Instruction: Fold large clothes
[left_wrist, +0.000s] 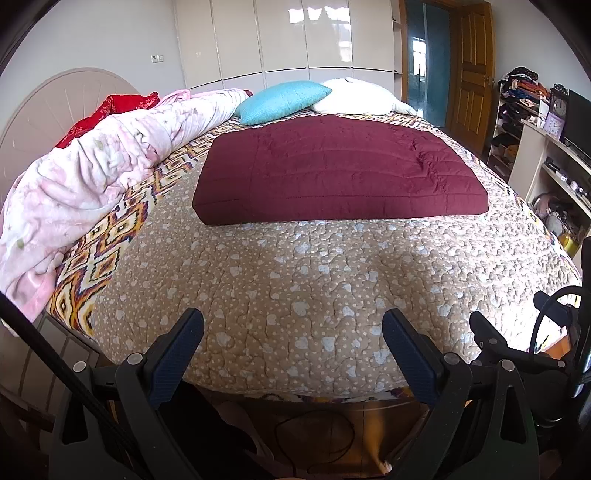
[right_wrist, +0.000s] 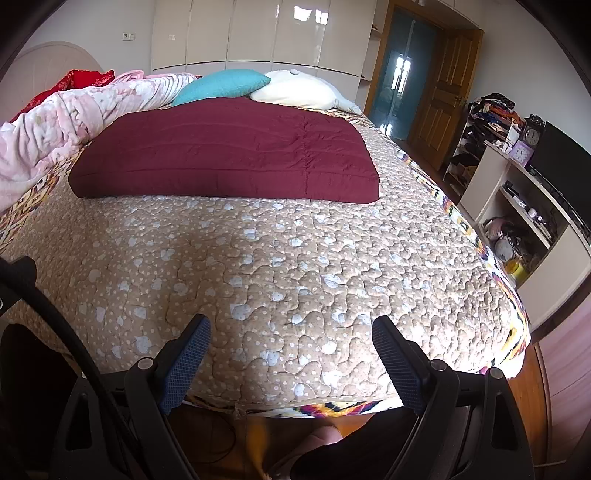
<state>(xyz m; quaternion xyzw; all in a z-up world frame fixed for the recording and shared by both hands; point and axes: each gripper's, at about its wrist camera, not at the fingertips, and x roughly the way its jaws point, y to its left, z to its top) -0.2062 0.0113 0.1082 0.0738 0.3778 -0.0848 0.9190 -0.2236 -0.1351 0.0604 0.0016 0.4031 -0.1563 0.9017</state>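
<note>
A maroon quilted garment (left_wrist: 340, 173) lies folded into a flat rectangle on the far half of the bed; it also shows in the right wrist view (right_wrist: 225, 155). My left gripper (left_wrist: 291, 325) is open and empty, held over the near edge of the bed, well short of the garment. My right gripper (right_wrist: 291, 330) is open and empty too, over the same near edge. Part of the right gripper's black frame (left_wrist: 517, 339) shows at the right of the left wrist view.
The bed carries a beige quilted cover (left_wrist: 295, 280). A pink crumpled duvet (left_wrist: 92, 177) lies along the left side, with a red cloth (left_wrist: 110, 110) behind. A teal cushion (left_wrist: 280, 101) and white pillow (left_wrist: 354, 96) sit at the far edge. Shelves and TV (right_wrist: 546, 184) stand right.
</note>
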